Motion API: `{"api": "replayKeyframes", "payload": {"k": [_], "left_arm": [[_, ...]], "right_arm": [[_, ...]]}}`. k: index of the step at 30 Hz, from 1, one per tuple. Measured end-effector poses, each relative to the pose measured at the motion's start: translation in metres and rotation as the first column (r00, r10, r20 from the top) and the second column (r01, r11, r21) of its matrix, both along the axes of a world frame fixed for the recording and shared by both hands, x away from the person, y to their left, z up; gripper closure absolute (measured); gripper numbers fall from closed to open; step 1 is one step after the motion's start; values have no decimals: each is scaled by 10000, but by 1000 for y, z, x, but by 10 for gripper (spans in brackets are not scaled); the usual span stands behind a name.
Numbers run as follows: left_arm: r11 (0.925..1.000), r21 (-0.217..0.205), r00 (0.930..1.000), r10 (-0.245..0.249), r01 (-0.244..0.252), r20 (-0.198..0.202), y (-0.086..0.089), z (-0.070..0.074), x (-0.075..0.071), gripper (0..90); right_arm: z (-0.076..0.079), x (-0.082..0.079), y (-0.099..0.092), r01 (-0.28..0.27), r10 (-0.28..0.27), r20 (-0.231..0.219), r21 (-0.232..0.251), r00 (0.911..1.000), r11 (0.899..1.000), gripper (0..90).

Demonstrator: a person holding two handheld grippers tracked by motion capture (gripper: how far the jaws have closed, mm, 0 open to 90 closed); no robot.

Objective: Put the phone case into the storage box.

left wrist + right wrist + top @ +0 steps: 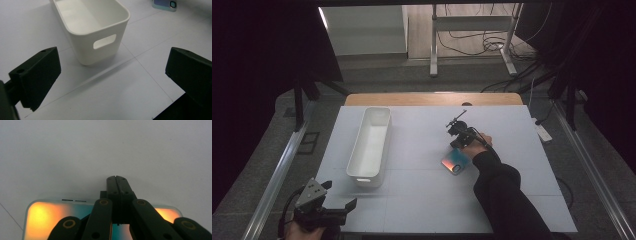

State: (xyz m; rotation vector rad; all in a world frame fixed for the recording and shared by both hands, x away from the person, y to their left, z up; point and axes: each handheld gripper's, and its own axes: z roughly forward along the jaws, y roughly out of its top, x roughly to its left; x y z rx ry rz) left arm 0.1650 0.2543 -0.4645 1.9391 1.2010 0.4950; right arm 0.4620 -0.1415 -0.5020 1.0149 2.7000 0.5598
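R gripper (460, 134) sat over the phone (455, 161) mid-right on the white table (422, 200), jaws pressed fully together w/ nothing between them. In the right gripper view the closed jaw tips met just past the phone's (50, 217) far edge — whether they touched the phone or table, couldn't tell. Phone lay flat, its glossy face shining orange and teal, partly under the person's hand and dark sleeve (502, 200).

L gripper (339, 210) was at the near-left corner of the table, well apart from the phone, jaws spread wide and empty. It pointed toward the white bin (371, 145), which stood just ahead of it. In the left gripper view the bin's (95, 32) short end w/ its handle slot faced the jaws, and the phone (165, 4) showed at the top edge, beyond the bin's right side. Bin interior looked empty — phone lay outside it, on the table to its right.
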Motion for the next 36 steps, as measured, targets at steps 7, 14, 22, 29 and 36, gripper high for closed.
{"api": "replayKeyframes", "payload": {"k": [7,14,22,29,36], "left_arm": [[10000,20,10000,-8,8,-2,0,0,0,7],[10000,30,10000,-9,9,-6,0,0,0,7],[10000,46,10000,-2,2,-13,-1,0,0,7],[10000,64,10000,5,-5,-11,-1,0,0,7],[10000,82,10000,9,-9,-16,-1,0,0,7]], "right_arm": [[1,1,-14,290,-290,-52,-76,9996,9996,889],[2,0,-31,529,-530,-84,-85,9986,9986,889],[3,-4,-47,755,-755,-127,33,9971,9971,889],[4,-11,-62,894,-893,-224,15,9958,9960,889],[4,-19,-75,1021,-1017,-274,137,9944,9947,889]]}}
